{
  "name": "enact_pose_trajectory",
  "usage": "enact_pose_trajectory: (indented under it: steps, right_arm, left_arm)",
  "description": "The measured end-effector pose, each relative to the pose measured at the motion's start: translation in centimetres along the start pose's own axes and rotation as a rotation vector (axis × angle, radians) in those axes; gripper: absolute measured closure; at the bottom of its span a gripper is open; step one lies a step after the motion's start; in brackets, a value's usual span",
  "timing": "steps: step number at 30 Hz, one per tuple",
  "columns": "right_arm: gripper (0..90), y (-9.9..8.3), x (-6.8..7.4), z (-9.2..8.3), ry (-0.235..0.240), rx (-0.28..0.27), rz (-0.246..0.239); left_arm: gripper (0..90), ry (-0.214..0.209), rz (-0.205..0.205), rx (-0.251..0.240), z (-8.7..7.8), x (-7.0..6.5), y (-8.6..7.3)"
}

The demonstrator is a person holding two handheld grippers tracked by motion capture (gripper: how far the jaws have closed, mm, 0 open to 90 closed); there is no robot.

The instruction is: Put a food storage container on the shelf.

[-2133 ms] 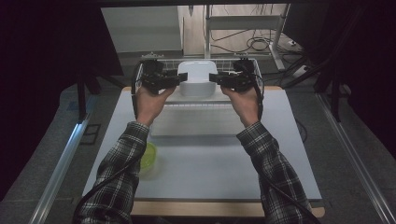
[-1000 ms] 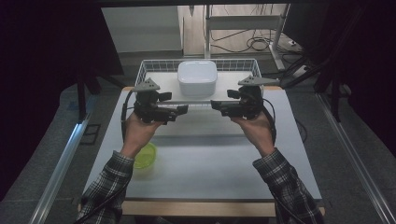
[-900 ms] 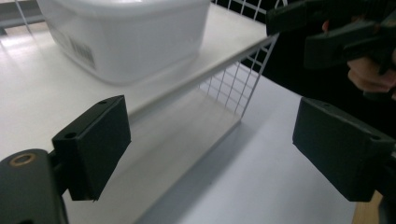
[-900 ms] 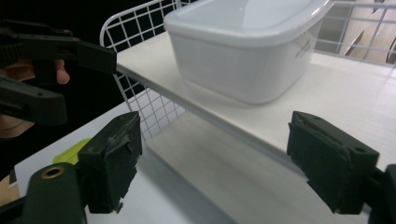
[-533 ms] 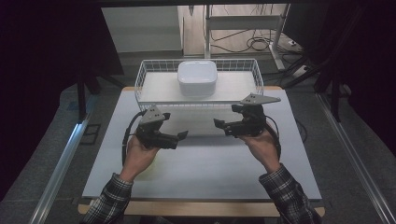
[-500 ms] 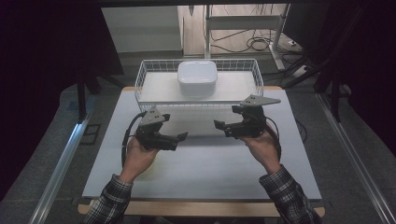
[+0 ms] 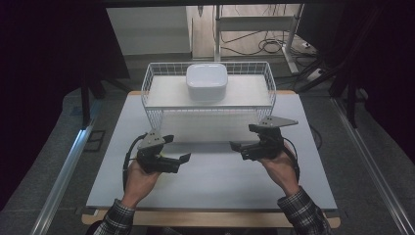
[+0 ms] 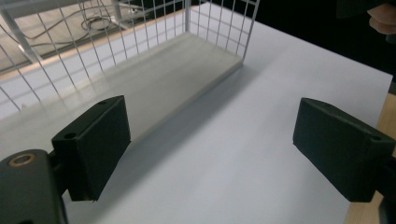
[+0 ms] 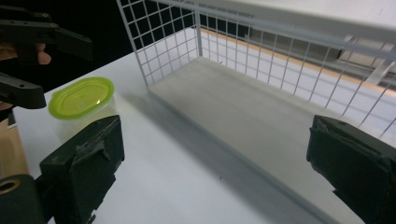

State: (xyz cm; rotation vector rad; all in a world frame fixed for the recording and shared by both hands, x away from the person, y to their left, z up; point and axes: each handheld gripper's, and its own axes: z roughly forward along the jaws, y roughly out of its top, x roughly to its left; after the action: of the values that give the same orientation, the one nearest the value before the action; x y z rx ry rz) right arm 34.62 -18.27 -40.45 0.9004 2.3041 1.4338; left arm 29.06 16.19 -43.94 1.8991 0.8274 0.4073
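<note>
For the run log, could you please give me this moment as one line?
left claw: open, over table | right claw: open, over table | white box: on wire basket | green-lidded tub: on table

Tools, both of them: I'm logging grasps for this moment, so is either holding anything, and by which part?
Nothing is held. The left tool and right tool both stand open over the white table, jaws empty.
</note>
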Motion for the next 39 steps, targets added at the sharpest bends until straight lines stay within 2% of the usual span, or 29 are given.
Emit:
enact_pose_trajectory:
  steps: [3,8,11,13,14,17,21,23,26,30,32,35,39]
  right_arm:
    - [3.8,-1.0,0.1,0.3,-0.002,0.010,0.000]
    - [3.6,-3.2,0.2,0.6,-0.026,0.025,0.005]
    - [3.7,-4.0,0.3,0.5,-0.032,0.020,0.013]
    - [4.0,-5.4,0.4,0.3,-0.014,0.012,0.041]
    - [4.0,-5.4,0.4,0.3,-0.014,0.012,0.041]
    - [3.8,-7.0,0.8,0.3,0.002,0.028,0.056]
    - [3.7,-8.7,1.4,0.0,-0.002,0.058,0.047]
    - [3.7,-8.9,1.6,0.0,-0.001,0.060,0.046]
    - [3.8,-9.6,1.7,-0.1,-0.007,0.075,0.038]
    - [3.9,-9.8,1.6,0.0,-0.008,0.080,0.046]
    - [3.9,-9.9,1.4,0.0,-0.011,0.081,0.048]
    - [4.0,-10.0,1.4,0.1,-0.012,0.082,0.047]
    - [4.0,-10.1,1.5,0.2,-0.010,0.092,0.045]
  left_arm:
    - [10.5,-0.014,-0.021,0.014,0.1,-0.1,-1.1]
    - [9.7,0.029,-0.014,0.039,0.3,-0.2,-2.9]
    - [9.4,0.021,-0.038,0.041,0.2,-0.2,-3.8]
    - [9.4,0.029,-0.045,0.039,0.1,-0.3,-4.6]
    - [9.4,0.029,-0.045,0.039,0.1,-0.3,-4.6]
    - [9.4,0.019,-0.061,0.033,0.1,-0.6,-5.6]
    - [8.6,0.041,-0.031,0.061,-0.2,-1.3,-6.5]
    - [8.6,0.054,-0.025,0.067,-0.4,-1.4,-6.8]
    - [8.7,0.050,-0.060,0.071,-0.6,-1.0,-7.1]
    - [7.8,0.048,-0.076,0.077,-0.6,-0.8,-7.2]
    - [6.9,0.051,-0.065,0.092,-0.5,-0.7,-7.2]
    - [7.2,0.038,-0.070,0.089,-0.5,-0.6,-7.2]
    - [8.6,0.045,-0.068,0.086,-0.6,-0.6,-7.1]
